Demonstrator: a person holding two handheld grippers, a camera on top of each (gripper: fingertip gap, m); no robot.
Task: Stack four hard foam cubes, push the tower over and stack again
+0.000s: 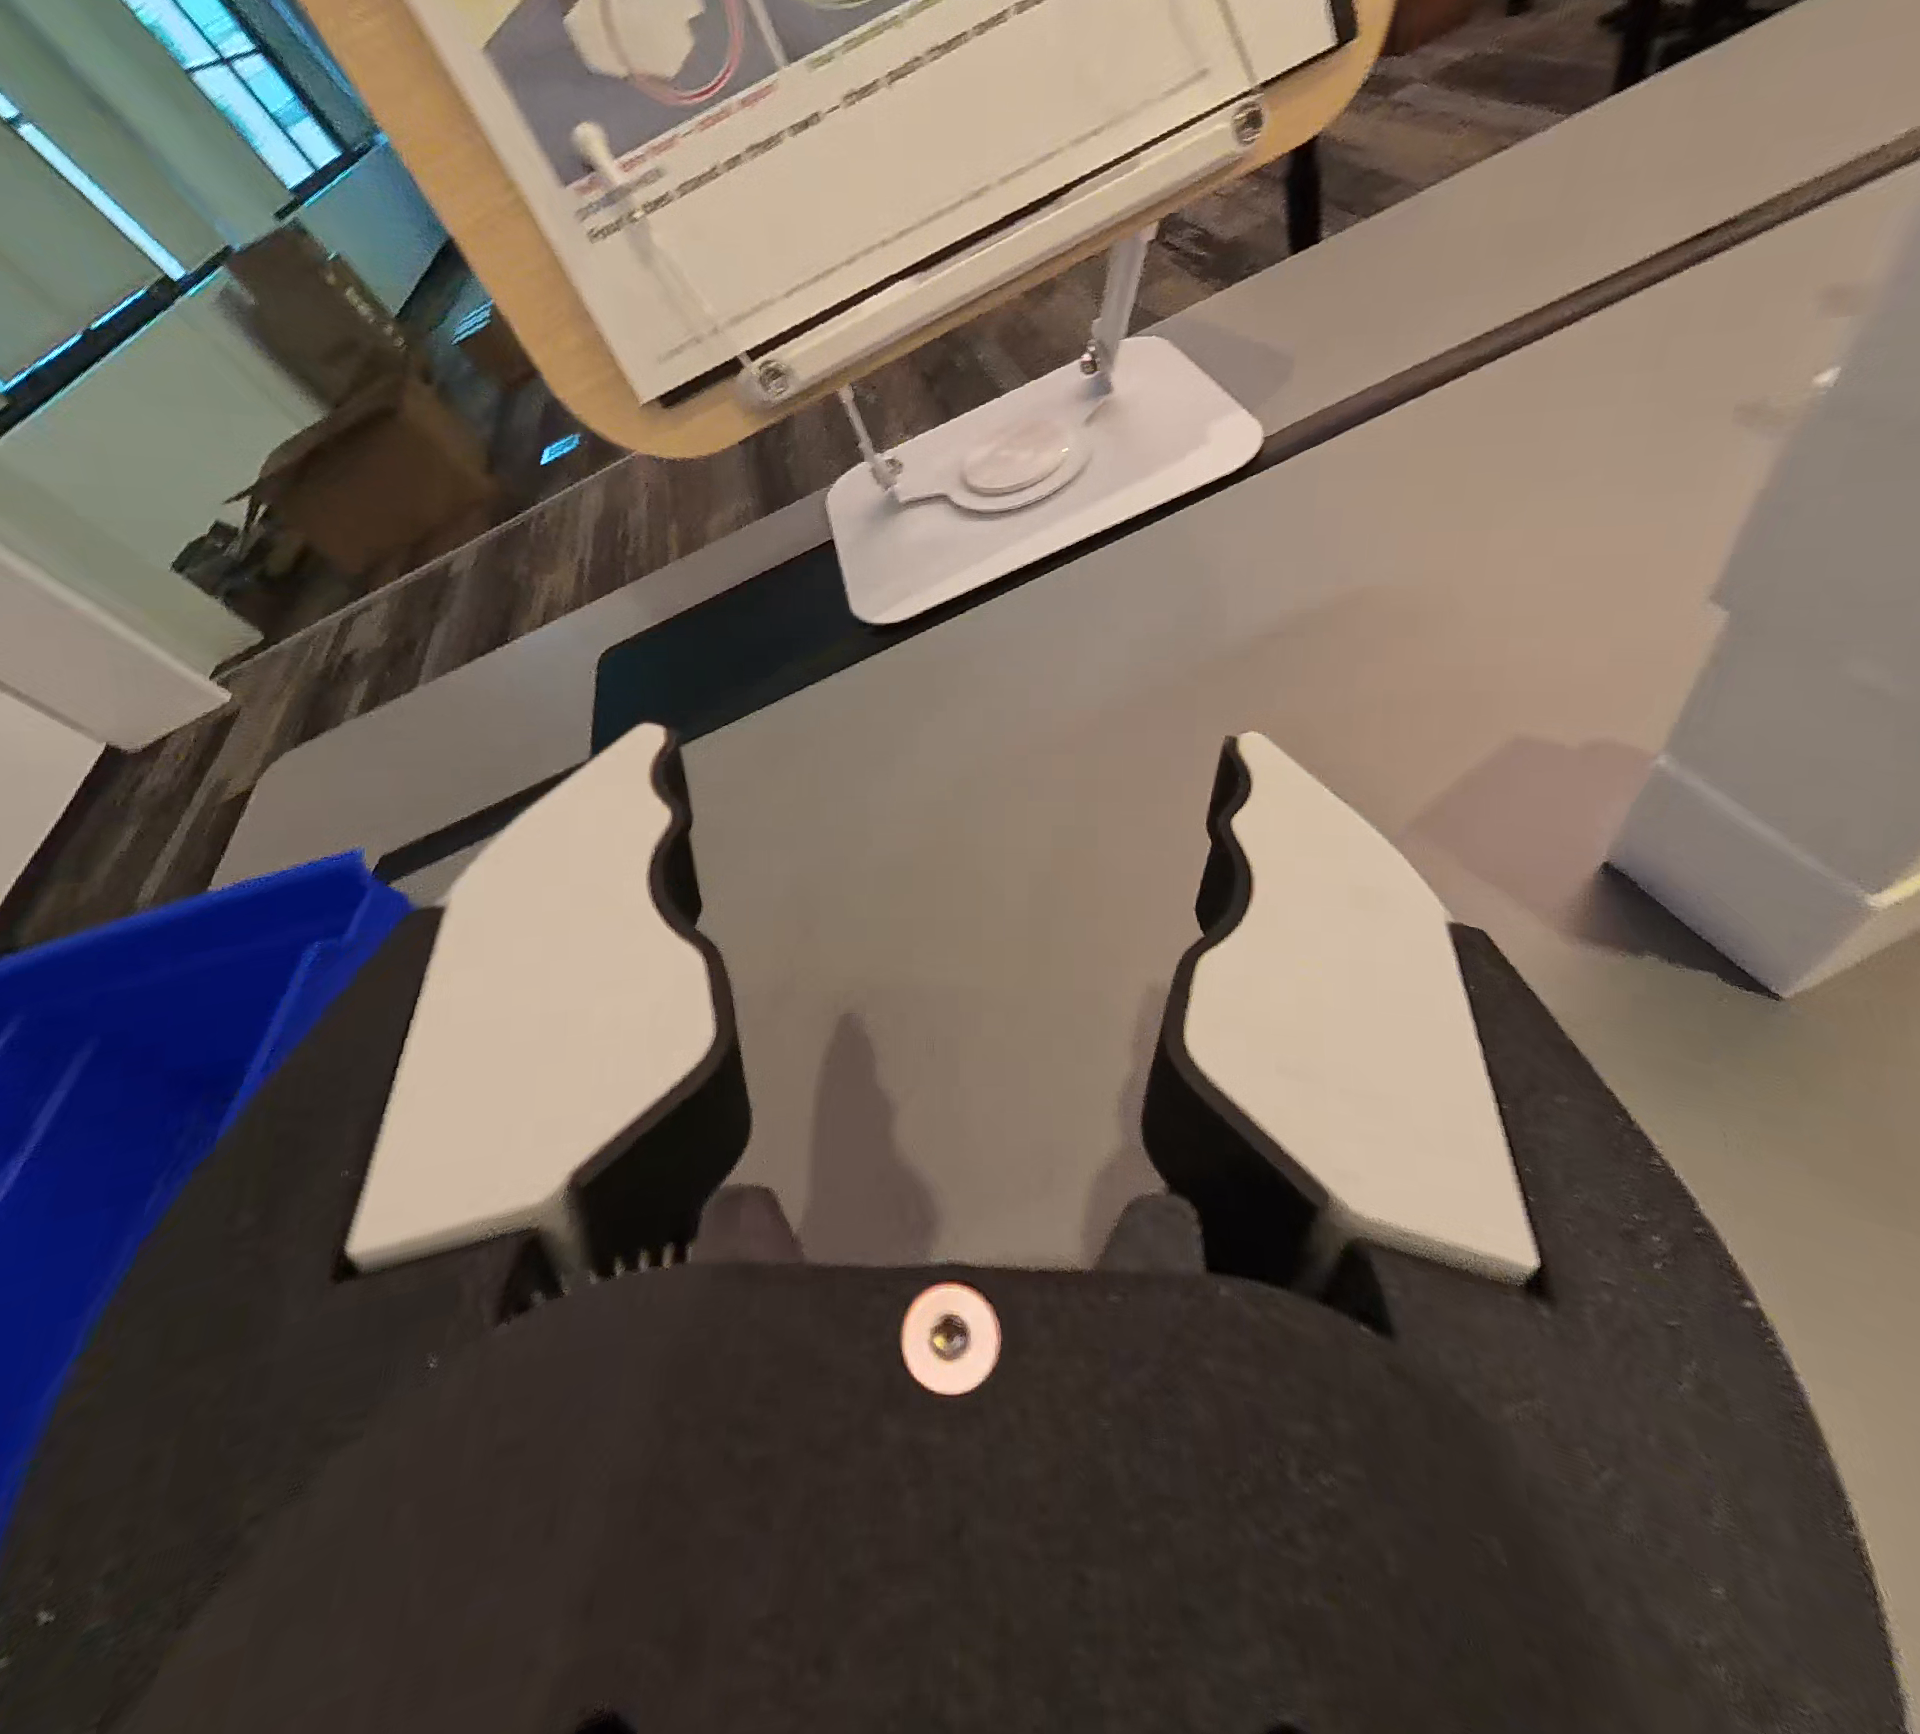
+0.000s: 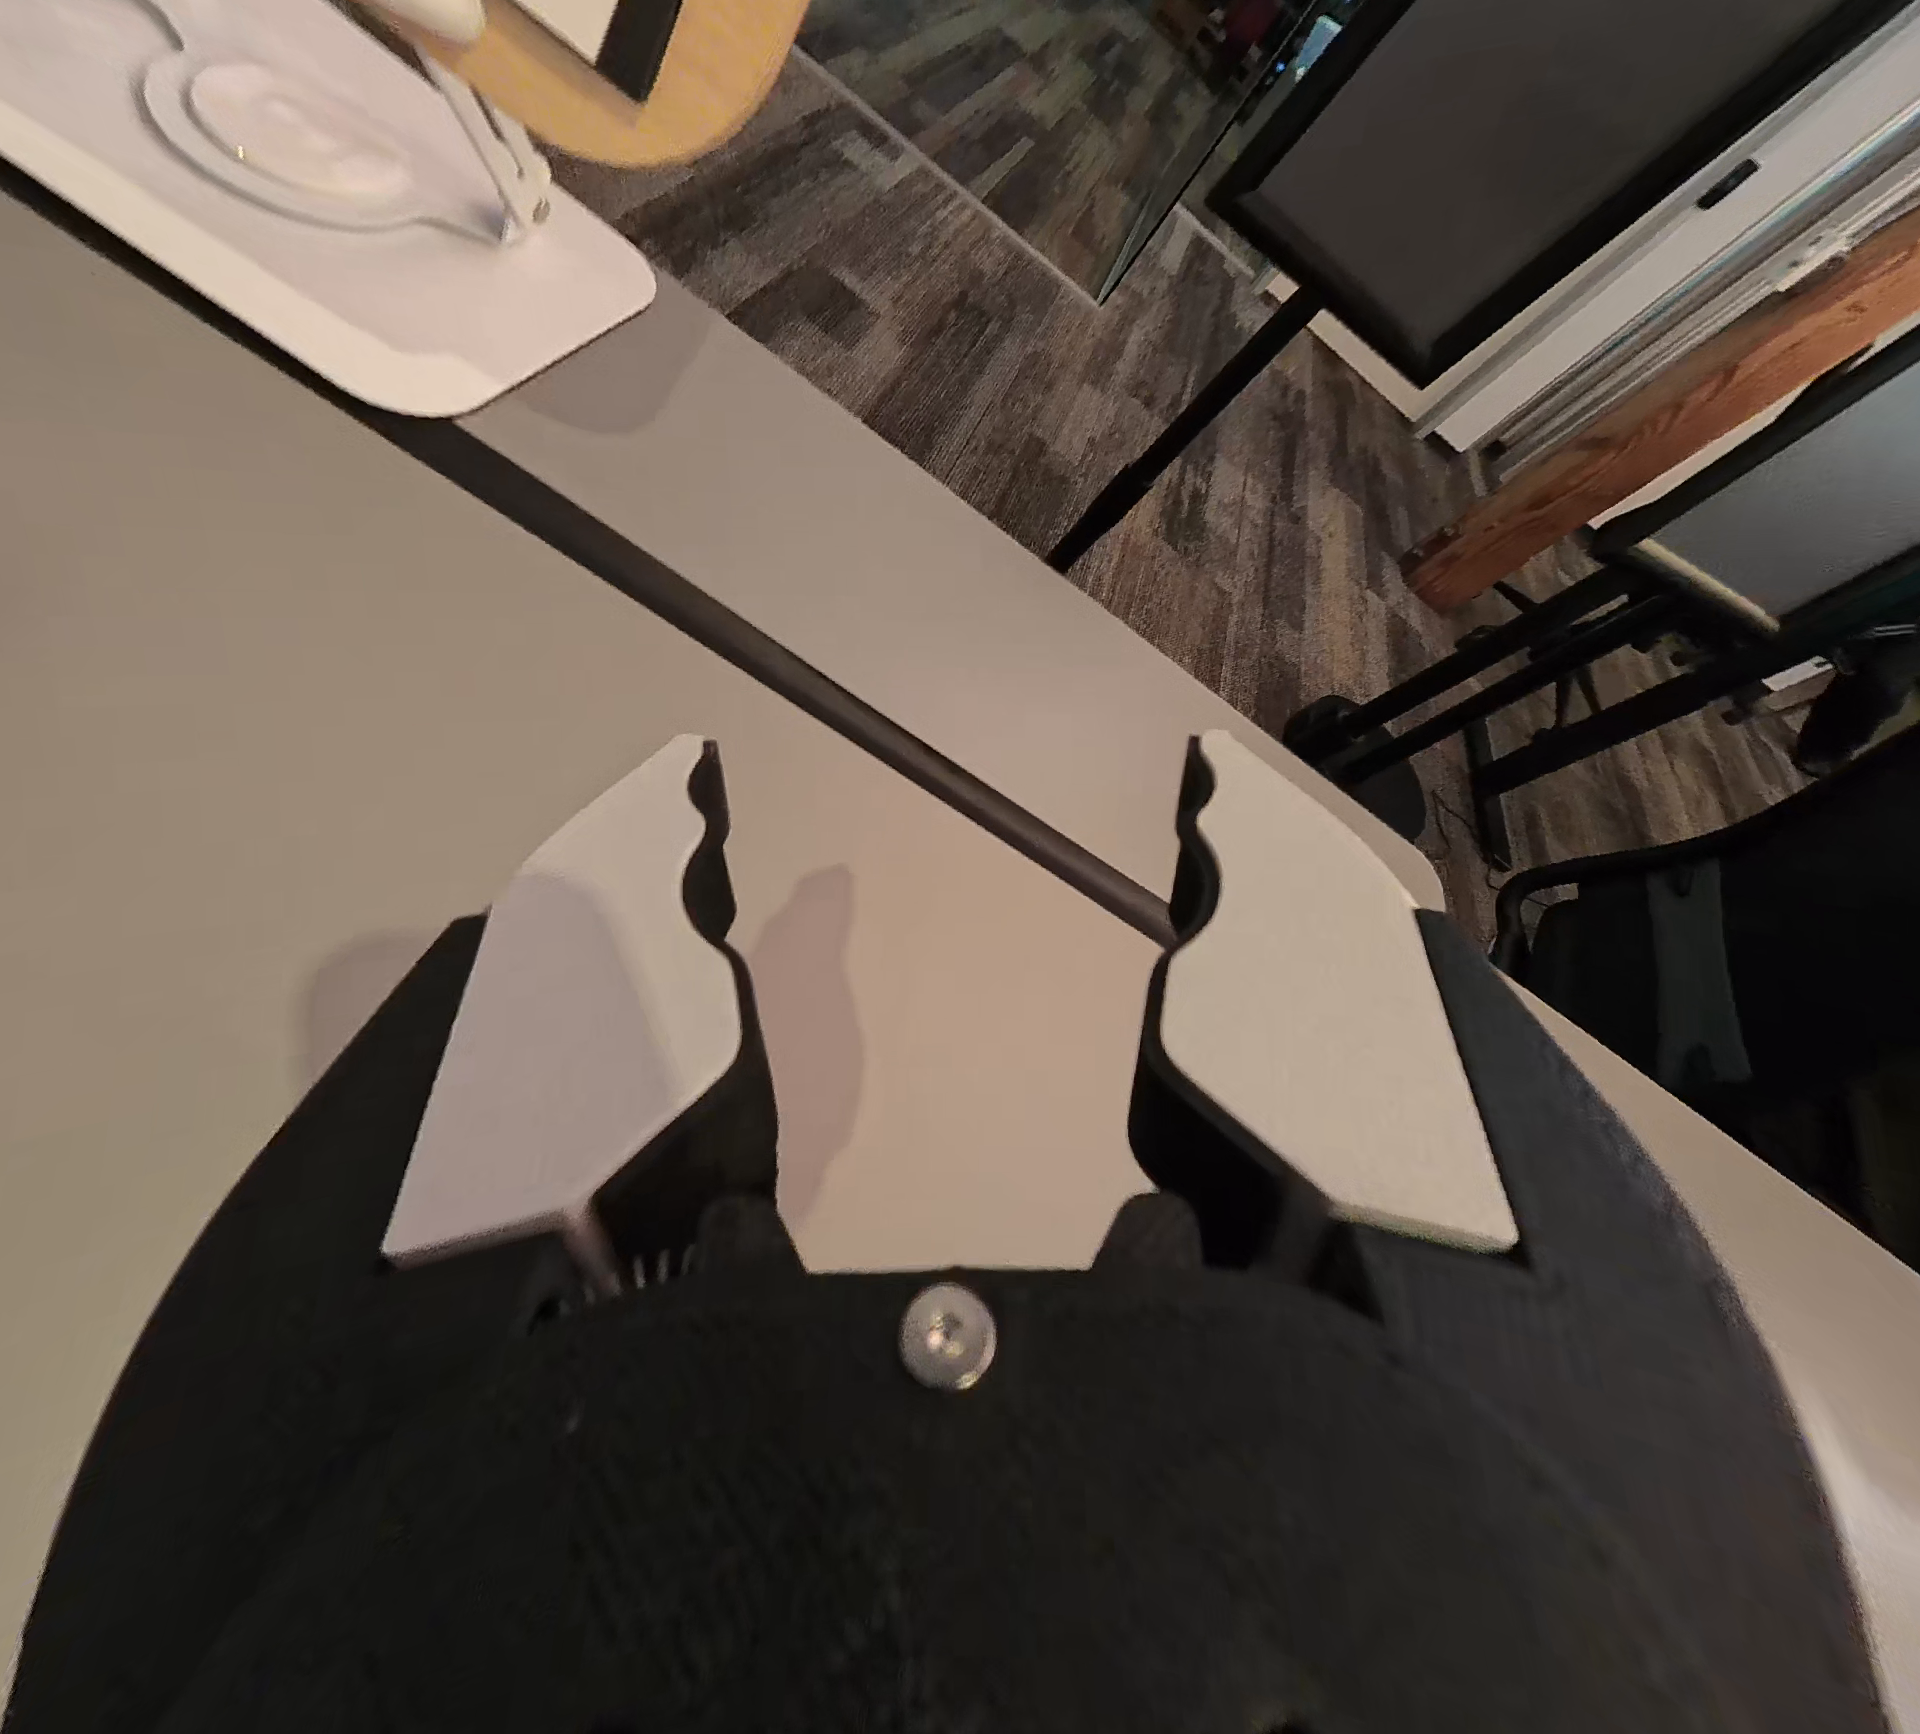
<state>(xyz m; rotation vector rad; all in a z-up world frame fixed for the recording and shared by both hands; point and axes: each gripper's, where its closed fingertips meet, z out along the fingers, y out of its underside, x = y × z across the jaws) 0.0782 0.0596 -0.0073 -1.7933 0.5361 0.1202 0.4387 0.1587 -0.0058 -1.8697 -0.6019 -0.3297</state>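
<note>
Left gripper (image 1: 951, 749) and right gripper (image 2: 951, 749) both gaped wide, empty, above the grey tabletop (image 1: 1351, 645). White hard foam cubes (image 1: 1766, 801), stacked, stood at left view's right edge. Risk: left swinging blind could topple them early.

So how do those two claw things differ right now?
The left gripper hangs beside a blue bin, with a white foam block off to its right. The right gripper points over the table's edge, no block in its view. Both are open and empty.
</note>
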